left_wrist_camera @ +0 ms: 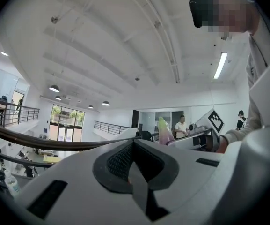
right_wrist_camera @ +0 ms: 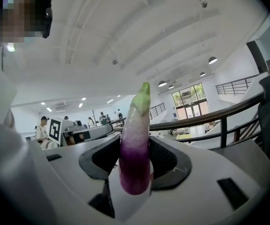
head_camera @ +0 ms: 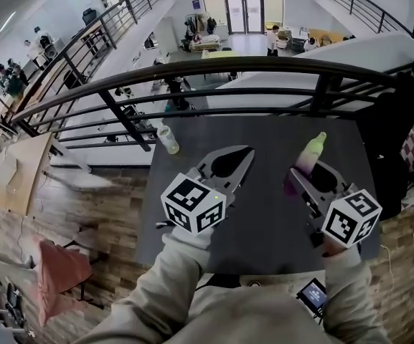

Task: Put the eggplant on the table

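Observation:
The eggplant (head_camera: 308, 155), purple with a pale green top, stands upright between the jaws of my right gripper (head_camera: 301, 173), which is shut on its lower part. In the right gripper view the eggplant (right_wrist_camera: 135, 146) fills the gap of that gripper (right_wrist_camera: 135, 140), tip up. It hangs over the right half of the dark table (head_camera: 264, 129). My left gripper (head_camera: 247, 150) is beside it to the left, over the table's middle, shut and empty. The left gripper view shows its pads (left_wrist_camera: 120, 161) meeting, and the eggplant (left_wrist_camera: 162, 131) in the right gripper (left_wrist_camera: 196, 138) off to the right.
A clear plastic bottle (head_camera: 168, 139) stands at the table's far left corner. A dark metal railing (head_camera: 214, 67) curves along the table's far side, with a drop to a lower floor behind it. A small screen (head_camera: 312, 293) hangs at the person's waist.

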Demonstrator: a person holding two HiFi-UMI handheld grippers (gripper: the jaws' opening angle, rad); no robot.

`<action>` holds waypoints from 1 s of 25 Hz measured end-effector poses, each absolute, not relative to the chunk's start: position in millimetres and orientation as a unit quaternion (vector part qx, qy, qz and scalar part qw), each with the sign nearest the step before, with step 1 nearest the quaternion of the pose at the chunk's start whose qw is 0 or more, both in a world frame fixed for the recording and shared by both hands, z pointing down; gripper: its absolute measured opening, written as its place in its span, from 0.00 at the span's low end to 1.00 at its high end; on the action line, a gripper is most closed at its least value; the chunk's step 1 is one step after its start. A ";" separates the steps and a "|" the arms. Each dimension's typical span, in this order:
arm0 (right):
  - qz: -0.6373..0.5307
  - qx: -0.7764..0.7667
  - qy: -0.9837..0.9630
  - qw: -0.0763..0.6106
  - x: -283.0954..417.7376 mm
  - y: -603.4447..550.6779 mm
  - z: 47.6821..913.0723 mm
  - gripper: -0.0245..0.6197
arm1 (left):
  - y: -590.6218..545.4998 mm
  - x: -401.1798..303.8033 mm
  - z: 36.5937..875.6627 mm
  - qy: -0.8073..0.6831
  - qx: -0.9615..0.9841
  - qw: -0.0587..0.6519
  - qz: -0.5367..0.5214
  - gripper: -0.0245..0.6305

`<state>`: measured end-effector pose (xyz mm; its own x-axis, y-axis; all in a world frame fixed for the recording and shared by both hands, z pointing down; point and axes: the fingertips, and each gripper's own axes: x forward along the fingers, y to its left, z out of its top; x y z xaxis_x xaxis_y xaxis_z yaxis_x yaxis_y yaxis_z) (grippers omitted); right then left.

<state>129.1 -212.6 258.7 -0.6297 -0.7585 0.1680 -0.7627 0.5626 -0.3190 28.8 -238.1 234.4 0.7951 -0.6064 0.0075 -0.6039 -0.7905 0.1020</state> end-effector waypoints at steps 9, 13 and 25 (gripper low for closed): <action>0.164 0.428 -0.889 0.021 85.8 -277.3 243.3 0.35 | -299.9 -27.0 249.5 -0.323 0.943 0.071 -0.025 0.04; 0.165 0.419 -0.892 0.029 80.2 -292.8 243.6 0.35 | -318.4 -26.4 247.0 -0.314 0.946 0.075 -0.024 0.04; 0.186 0.398 -0.898 0.038 103.8 -314.0 254.5 0.35 | -336.6 -16.8 246.1 -0.330 0.941 0.076 -0.015 0.04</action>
